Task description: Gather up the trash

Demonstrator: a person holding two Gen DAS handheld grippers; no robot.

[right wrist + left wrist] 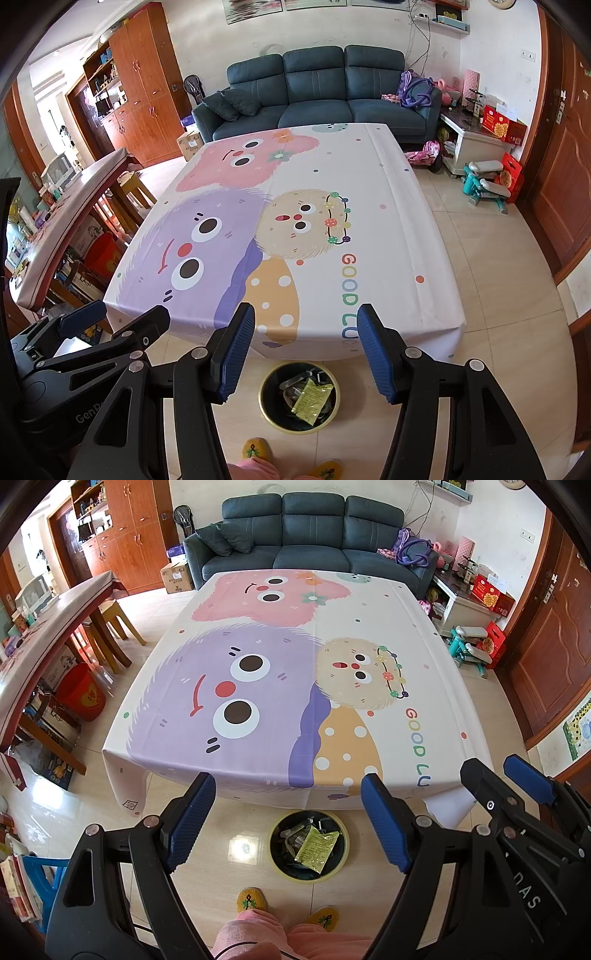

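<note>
Trash looks collected — table (pixel 369 609) bare.
Both claws, left (pixel 288 819) and right (pixel 306 354), gape empty; wrapper (pixel 317 849) sits in the bin (pixel 275 866), lower centre — next, probably nothing.

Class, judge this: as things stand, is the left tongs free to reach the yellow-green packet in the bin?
Probably yes: the left tongs are open and empty, and the yellow-green packet lies uncovered on top in the open bin.

Words on the cloth and the claws

The tablecloth (pixel 388 229) on the counter reads "GOOD LUC…" in coloured letters along its right side, the end hanging over the near edge. The left claw (pixel 118 325) body shows "GenR…"; the right claw (pixel 517 779) body shows "…DAS".
</note>
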